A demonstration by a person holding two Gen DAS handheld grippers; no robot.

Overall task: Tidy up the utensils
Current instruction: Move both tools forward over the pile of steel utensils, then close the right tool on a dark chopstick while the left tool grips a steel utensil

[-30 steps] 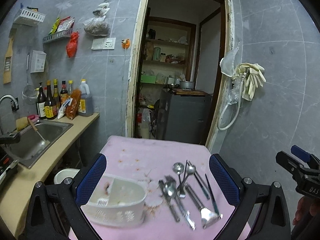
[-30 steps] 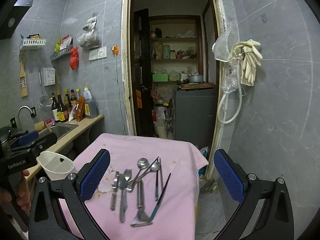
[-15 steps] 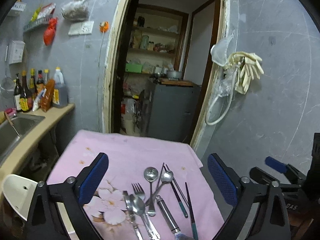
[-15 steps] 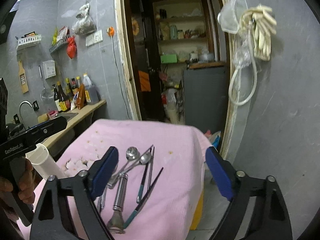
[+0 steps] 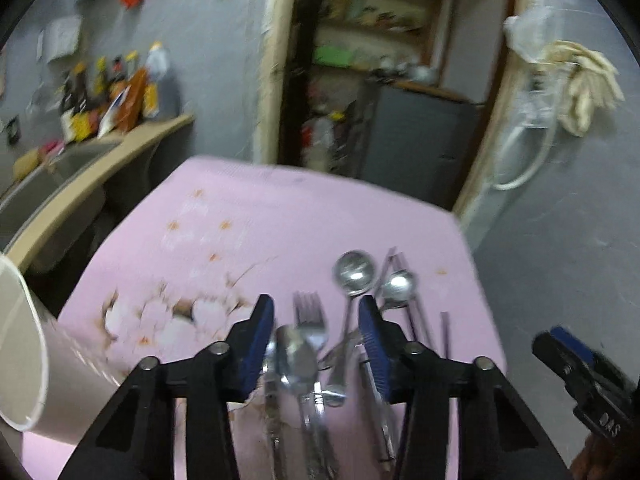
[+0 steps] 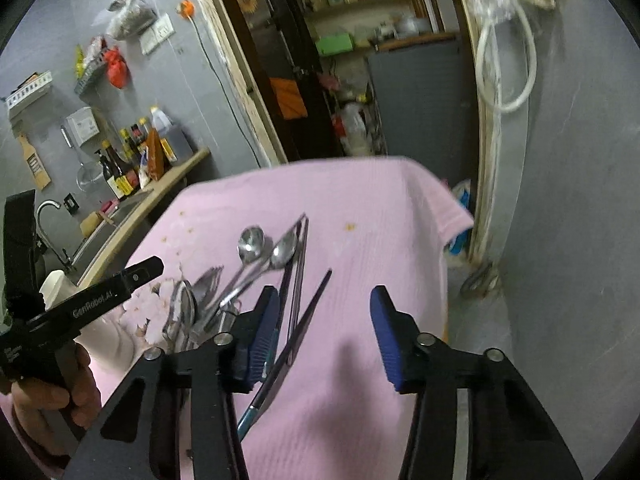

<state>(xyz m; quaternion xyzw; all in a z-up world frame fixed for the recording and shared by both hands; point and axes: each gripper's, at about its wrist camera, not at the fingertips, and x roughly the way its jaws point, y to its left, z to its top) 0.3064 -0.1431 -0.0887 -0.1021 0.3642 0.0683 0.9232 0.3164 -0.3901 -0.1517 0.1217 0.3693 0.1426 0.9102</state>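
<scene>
Several metal utensils lie in a heap on the pink cloth (image 5: 248,240): two spoons (image 5: 354,272), a fork (image 5: 308,316), a larger spoon (image 5: 296,356) and thin chopsticks (image 6: 298,264). My left gripper (image 5: 316,340) hovers low over the fork and the larger spoon. Its jaws are closing, and the blue pads (image 5: 258,344) do not touch the utensils. My right gripper (image 6: 326,336) hangs over a dark stick with a teal handle (image 6: 296,340). Its jaws are closing too, and the pads stand clear of the stick. A white utensil holder (image 5: 20,360) stands at the table's left.
A counter (image 6: 176,176) with a sink and bottles (image 6: 120,176) runs along the left wall. Behind the table are an open doorway and a grey cabinet (image 5: 416,136). Gloves (image 5: 588,80) and a hose hang on the right wall. The cloth's right edge drops to the floor.
Both grippers have dropped toward the table and tilted down over the utensils. Their jaws have narrowed. The white holder has slid to the left edge of the left wrist view.
</scene>
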